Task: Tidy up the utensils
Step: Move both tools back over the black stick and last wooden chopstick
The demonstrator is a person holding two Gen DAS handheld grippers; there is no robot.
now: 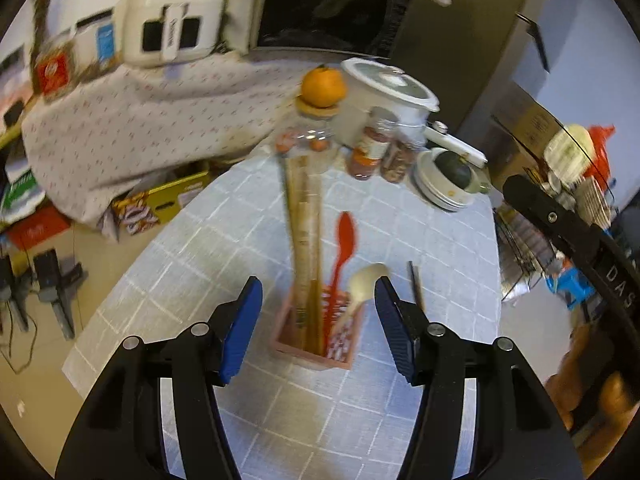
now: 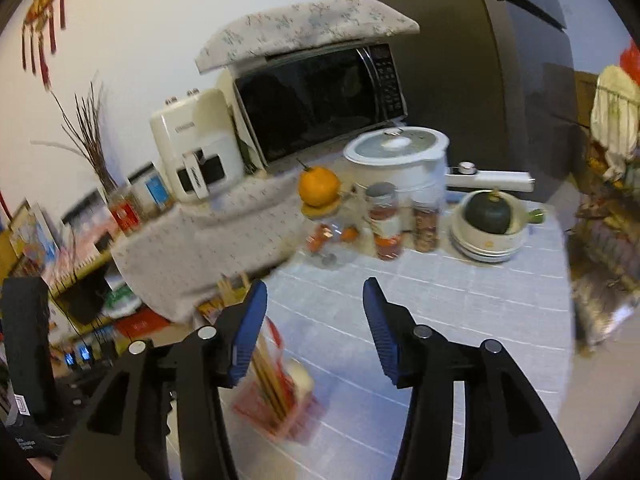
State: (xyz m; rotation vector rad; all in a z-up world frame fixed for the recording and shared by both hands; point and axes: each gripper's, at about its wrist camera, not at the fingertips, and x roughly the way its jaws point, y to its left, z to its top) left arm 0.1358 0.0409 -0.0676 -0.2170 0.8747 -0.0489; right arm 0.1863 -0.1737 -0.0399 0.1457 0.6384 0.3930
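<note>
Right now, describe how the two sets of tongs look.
Left tongs and right tongs match: glossy black plastic linkage arms with round silver pivot pins, tipped by blue ribbed pads. No cables or sleeves are visible. White letters "DAS" show on a black body at the left view's edge.

I see a pink holder (image 1: pixel 316 344), red spoon (image 1: pixel 345 236), pale grid-lined bench (image 1: pixel 224 240), blue pads (image 1: pixel 242 328) on my black left claw (image 1: pixel 318 324).

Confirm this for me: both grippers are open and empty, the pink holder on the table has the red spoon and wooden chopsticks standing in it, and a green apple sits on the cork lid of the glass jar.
One detail is wrong. In the left wrist view an orange, not a green apple, sits on the glass jar. The rest holds: left gripper and right gripper open and empty, red spoon and wooden chopsticks in the pink holder.
</note>
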